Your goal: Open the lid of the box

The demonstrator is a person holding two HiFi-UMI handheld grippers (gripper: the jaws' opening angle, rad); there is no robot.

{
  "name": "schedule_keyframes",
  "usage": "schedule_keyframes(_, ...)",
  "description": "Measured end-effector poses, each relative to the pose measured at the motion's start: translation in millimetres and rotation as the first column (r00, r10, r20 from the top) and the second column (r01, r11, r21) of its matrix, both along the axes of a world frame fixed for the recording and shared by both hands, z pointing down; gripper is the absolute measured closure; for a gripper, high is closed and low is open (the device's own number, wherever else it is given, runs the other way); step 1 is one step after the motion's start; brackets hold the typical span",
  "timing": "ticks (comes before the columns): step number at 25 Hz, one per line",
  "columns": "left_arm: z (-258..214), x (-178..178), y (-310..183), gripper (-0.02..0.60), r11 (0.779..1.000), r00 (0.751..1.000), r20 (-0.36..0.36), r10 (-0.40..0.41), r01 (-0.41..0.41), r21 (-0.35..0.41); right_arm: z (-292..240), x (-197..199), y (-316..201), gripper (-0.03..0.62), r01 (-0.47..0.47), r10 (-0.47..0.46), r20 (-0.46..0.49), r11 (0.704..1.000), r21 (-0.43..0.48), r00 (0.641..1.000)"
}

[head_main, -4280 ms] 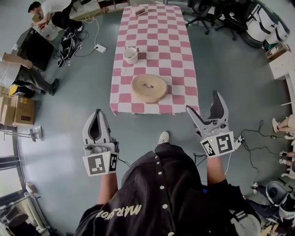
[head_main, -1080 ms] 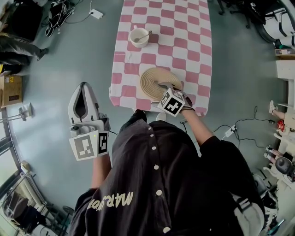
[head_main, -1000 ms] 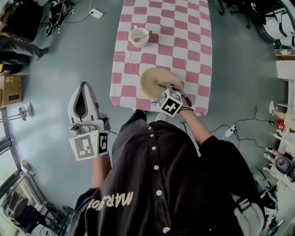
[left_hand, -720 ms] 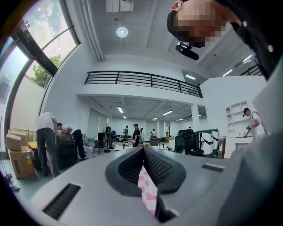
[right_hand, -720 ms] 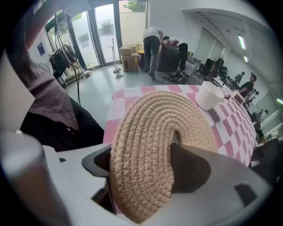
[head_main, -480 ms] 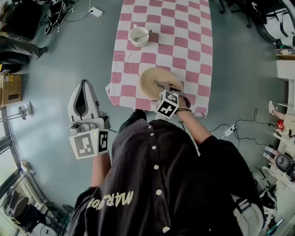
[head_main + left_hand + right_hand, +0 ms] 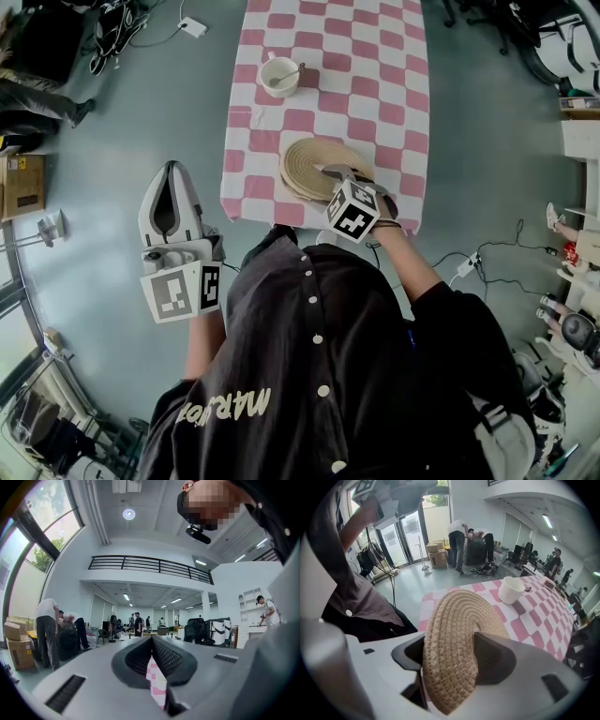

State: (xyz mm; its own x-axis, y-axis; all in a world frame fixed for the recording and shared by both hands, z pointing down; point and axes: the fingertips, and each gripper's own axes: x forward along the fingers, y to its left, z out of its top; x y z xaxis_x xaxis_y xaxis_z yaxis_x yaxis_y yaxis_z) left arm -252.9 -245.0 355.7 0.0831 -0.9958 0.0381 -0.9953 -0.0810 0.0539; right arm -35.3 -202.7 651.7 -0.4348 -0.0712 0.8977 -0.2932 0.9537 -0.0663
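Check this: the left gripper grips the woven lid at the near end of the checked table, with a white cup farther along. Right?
No: the right gripper grips the lid, its jaws just having been closing on it, as the right gripper view shows. The left gripper is shut and empty, off the table. The cup does stand farther along.

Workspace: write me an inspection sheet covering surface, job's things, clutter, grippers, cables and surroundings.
Surface: table under a pink checked cloth.
Job's things: woven box at the table's near edge; its lid appears raised at the near side.
Clutter: white cup holding a spoon.
Grippers: right gripper jaws have just been closing and grip the lid's rim; left gripper shut, empty, off the table's left side.
Cables: power strip with cord on the floor; another at the right.
Surroundings: cardboard box, office chairs, people.
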Motion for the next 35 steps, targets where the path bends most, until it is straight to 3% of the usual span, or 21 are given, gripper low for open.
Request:
schedule_keyframes(9, -2.7, 3.6, -6.3, 0.571, 1.000, 1.000, 0.001, 0.012, -0.012, 0.003, -30.5, 3.3, -25.5, 0.434, -0.074, 0.067, 0.058, 0.987, 0.144, 0.996)
schedule_keyframes(14, -3.5, 6.7, -8.6, 0.571, 1.000, 1.000, 0.000, 0.022, -0.022, 0.007, -49.3, 12.8, -46.2, 0.497, -0.122, 0.110, 0.057, 0.950, 0.287, 0.992)
schedule_keyframes(22, -8.1, 8.2, -9.2, 0.571, 0.999, 0.999, 0.002, 0.040, -0.040, 0.020, -78.4, 28.5, -69.3, 0.510, -0.278, 0.233, 0.170, 0.903, 0.328, 0.958)
schedule_keyframes(30, -26.1, 17.7, -8.5, 0.572, 0.995, 0.997, 0.014, 0.077, -0.077, 0.070, -140.4, 46.9, -83.1, 0.508, -0.447, 0.323, 0.381, 0.840, 0.306, 0.867)
schedule_keyframes(35, -29.7, 21.3, -1.5, 0.571, 0.993, 0.997, 0.011, 0.071, -0.072, 0.097, -195.0, 77.4, -90.7, 0.508, -0.557, 0.341, 0.517, 0.754, 0.349, 0.785)
